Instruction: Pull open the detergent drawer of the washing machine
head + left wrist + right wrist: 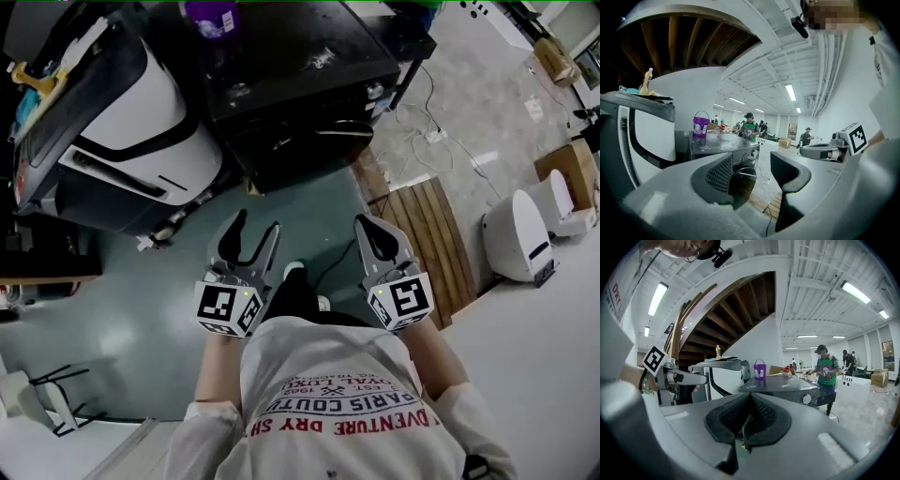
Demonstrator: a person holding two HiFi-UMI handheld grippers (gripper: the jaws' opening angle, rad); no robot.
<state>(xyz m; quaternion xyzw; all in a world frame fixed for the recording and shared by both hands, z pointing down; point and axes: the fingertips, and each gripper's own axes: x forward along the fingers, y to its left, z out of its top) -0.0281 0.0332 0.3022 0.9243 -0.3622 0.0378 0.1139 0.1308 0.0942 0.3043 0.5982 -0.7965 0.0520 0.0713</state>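
The black washing machine (291, 66) stands ahead of me, its control front (309, 131) facing my grippers. In the gripper views the washing machine (724, 147) (787, 387) shows a round knob (806, 399); I cannot make out the drawer itself. My left gripper (257, 225) (752, 171) is open with nothing between its fingers, a short way off from the machine's front. My right gripper (367, 225) (749, 418) is shut on nothing, level with the left one. A purple bucket (211, 17) (701, 125) (760, 369) sits on the machine's top.
A large white and black machine (122, 131) stands to the left. A wooden slatted pallet (427, 234) lies on the floor at the right, with a white appliance (520, 234) beyond it. Cables (441, 141) trail across the floor. People (825, 369) stand in the background.
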